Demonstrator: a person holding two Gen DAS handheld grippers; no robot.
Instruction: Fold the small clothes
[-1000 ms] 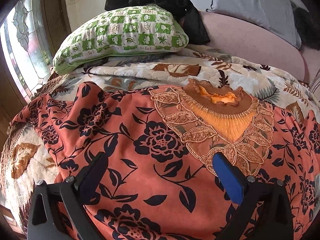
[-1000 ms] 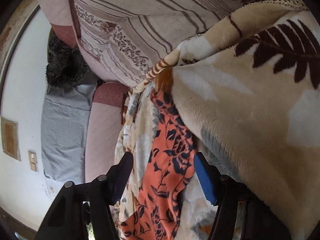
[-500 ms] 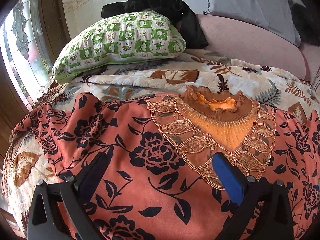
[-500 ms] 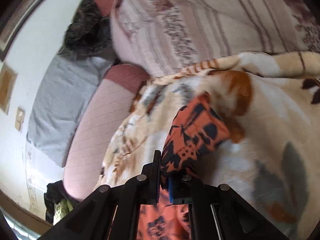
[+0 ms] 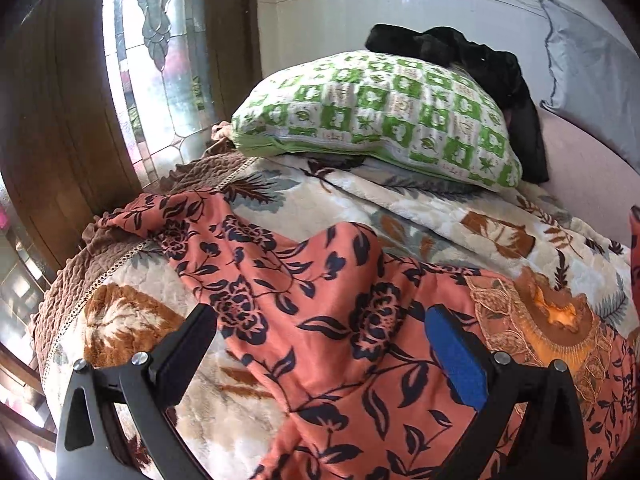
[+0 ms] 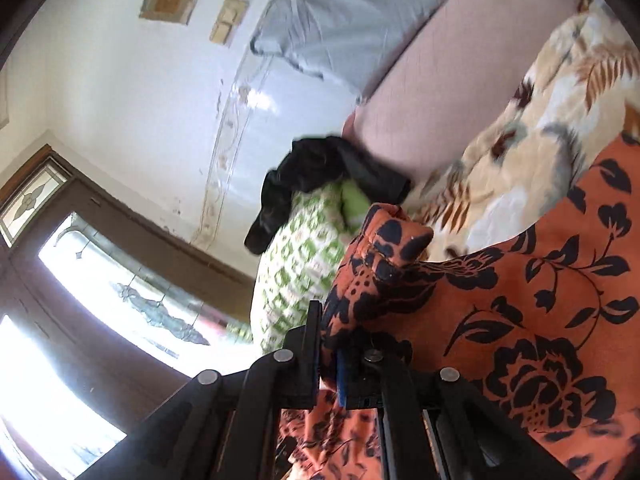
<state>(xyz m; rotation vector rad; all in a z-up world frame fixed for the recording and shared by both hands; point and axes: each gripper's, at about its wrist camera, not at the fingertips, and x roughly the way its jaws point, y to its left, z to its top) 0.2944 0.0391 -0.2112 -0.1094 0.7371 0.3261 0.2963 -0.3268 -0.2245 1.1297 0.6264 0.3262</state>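
A: Where is the garment seen?

B: An orange floral dress [image 5: 320, 320] is spread over a leaf-patterned blanket [image 5: 420, 208] on the bed. Its embroidered neckline [image 5: 548, 320] is seen at the right of the left wrist view, and one sleeve is stretched out toward the stained-glass window [image 5: 160, 60].

A: How is the left gripper [image 5: 320, 344] held?

B: It is held above the dress with its jaws wide apart; nothing is gripped between them, and cloth is seen through the gap.

A: And the right gripper [image 6: 330, 344]?

B: Its jaws are pressed together on a bunched edge of the dress [image 6: 520, 300]; the fold is lifted off the blanket [image 6: 520, 140] and stands up past the fingertips.

A: What else is shown?

B: A green-checked pillow [image 5: 380, 112] is laid at the head of the blanket, and a black garment [image 5: 480, 64] is draped over its far end. A grey pillow [image 5: 592, 60] is propped against the white wall, above a pink cushioned surface [image 5: 580, 152]. A brown quilted cover [image 5: 68, 280] is seen under the blanket's left edge
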